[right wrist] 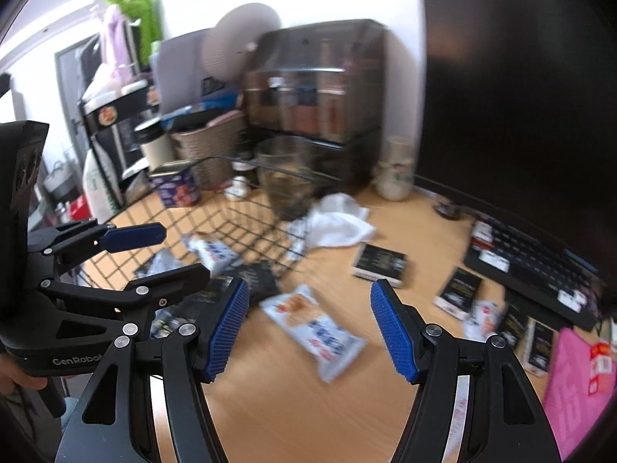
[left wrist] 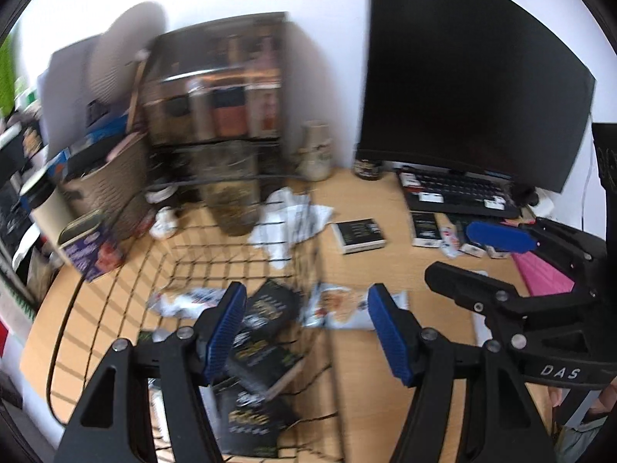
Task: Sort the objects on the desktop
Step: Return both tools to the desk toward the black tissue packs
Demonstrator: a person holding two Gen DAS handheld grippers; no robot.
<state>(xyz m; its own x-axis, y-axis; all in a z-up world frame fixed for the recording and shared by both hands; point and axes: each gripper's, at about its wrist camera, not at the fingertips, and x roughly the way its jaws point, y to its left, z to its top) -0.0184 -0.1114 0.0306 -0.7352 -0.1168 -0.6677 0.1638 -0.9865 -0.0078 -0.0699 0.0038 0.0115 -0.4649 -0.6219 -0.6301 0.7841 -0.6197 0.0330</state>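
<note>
My left gripper (left wrist: 306, 328) is open and empty, hovering over the near right corner of a black wire basket (left wrist: 115, 289). Black boxes (left wrist: 266, 308) and a crumpled white packet (left wrist: 189, 301) lie in the basket. A white and blue snack packet (left wrist: 339, 308) lies on the desk just outside the basket. My right gripper (right wrist: 306, 324) is open and empty above this snack packet (right wrist: 320, 328). The two grippers are side by side: the right gripper (left wrist: 474, 258) shows in the left wrist view, the left gripper (right wrist: 154, 258) in the right wrist view. More black boxes (right wrist: 381, 264) lie loose on the desk.
A keyboard (right wrist: 540, 266) and dark monitor (left wrist: 462, 77) stand at the right. A white crumpled cloth (right wrist: 339, 223), a glass jar (right wrist: 285, 177) and a blue tin (right wrist: 175, 187) sit behind the basket. A pink item (right wrist: 578, 386) lies at the near right.
</note>
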